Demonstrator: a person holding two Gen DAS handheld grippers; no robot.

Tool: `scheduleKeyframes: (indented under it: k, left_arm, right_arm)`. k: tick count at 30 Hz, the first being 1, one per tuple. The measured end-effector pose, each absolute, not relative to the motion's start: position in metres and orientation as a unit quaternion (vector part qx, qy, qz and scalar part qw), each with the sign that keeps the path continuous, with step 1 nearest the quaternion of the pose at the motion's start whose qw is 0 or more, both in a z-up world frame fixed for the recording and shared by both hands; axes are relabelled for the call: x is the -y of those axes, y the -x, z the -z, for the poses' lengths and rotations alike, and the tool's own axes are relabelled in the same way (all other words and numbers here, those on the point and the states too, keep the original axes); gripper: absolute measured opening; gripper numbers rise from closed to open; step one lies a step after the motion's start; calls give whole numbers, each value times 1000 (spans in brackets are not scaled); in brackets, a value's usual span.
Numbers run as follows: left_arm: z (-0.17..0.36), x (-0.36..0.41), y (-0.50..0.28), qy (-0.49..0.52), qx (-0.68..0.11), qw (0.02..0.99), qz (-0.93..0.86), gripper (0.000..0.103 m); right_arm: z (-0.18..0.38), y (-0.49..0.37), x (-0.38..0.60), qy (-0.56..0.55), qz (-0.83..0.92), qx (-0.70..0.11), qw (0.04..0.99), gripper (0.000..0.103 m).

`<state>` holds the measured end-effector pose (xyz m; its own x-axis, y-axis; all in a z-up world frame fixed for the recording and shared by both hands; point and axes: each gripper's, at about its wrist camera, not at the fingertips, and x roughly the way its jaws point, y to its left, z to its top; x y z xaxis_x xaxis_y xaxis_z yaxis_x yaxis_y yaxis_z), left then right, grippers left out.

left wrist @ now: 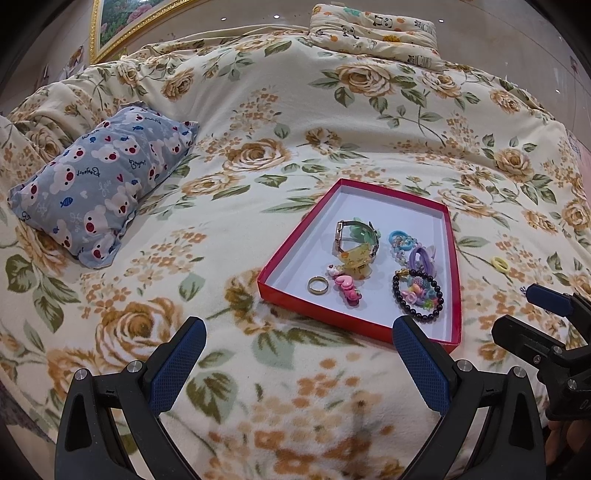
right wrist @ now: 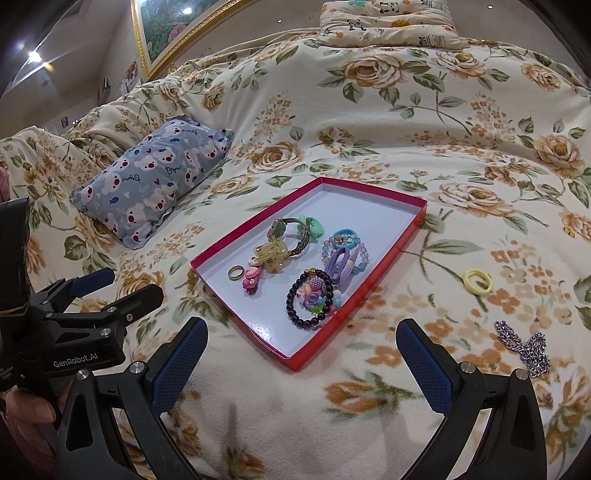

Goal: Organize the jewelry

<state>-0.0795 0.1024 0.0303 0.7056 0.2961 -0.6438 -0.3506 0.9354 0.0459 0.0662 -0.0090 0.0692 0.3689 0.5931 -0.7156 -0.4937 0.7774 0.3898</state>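
A red-rimmed shallow box lies on the floral blanket. Inside are a watch, a gold ring, a dark bead bracelet, a pink clip and purple and blue hair ties. A yellow ring and a silver chain lie on the blanket right of the box. My left gripper is open, just before the box's near edge. My right gripper is open and holds nothing, near the box's front corner.
A grey bear-print pillow lies left of the box. A panda-print pillow sits at the far end, with a gold-framed picture behind. A hand holds the left gripper.
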Motion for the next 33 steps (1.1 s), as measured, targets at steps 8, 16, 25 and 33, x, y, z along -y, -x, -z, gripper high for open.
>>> scheduleKeyframes:
  k: [8,16,25,33]
  left_arm:
    - [-29,-105,76,39,-346,920,-179,102]
    - [-28,-105,75,38,-345,921,-178,102]
    - [-28,-104,75,35,-343,922,-177,102]
    - [-28,-103,72,33,-343,922,-174,102]
  right_arm:
    - [-70,-66,9,-55,-329,-455,826,103]
    - [-70,-69,9,-59,-329,-454,826,103]
    - [-70,-70,10,-60,-329,-454,826,103]
    - [-68,-72,12,-61,-329,-456,825,103]
